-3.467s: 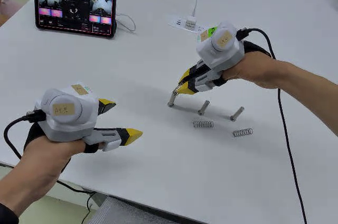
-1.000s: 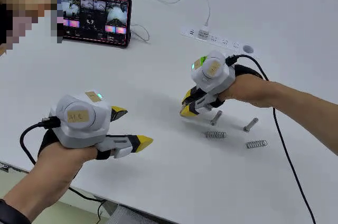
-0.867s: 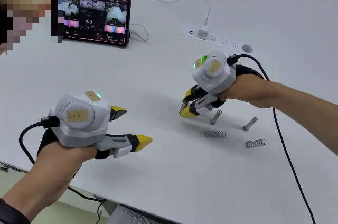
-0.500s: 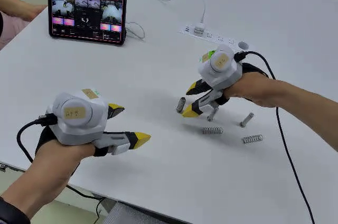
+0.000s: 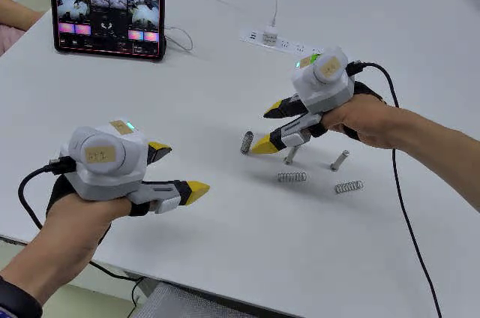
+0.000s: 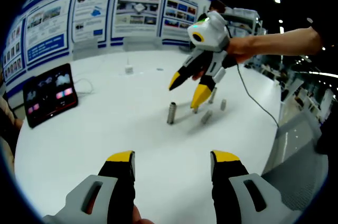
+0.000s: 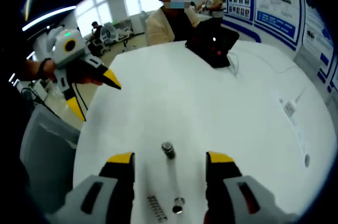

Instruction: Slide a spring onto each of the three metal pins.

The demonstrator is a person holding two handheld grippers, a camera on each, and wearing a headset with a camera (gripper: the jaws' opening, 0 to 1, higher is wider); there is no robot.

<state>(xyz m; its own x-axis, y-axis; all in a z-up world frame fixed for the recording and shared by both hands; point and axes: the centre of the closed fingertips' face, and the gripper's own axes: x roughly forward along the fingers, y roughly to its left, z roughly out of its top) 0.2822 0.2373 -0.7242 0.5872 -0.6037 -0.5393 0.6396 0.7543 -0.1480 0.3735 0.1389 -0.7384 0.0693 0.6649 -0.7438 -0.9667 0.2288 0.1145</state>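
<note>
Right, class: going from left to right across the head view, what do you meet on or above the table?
Tablet → left gripper → upright pin with a spring on it → right gripper.

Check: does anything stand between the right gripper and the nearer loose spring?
Nothing visible blocks it. The right gripper hangs open above the table; the nearer spring lies on bare tabletop close by. One bare pin sits between them in the head view, low on the table, so a reach from above probably clears it.
</note>
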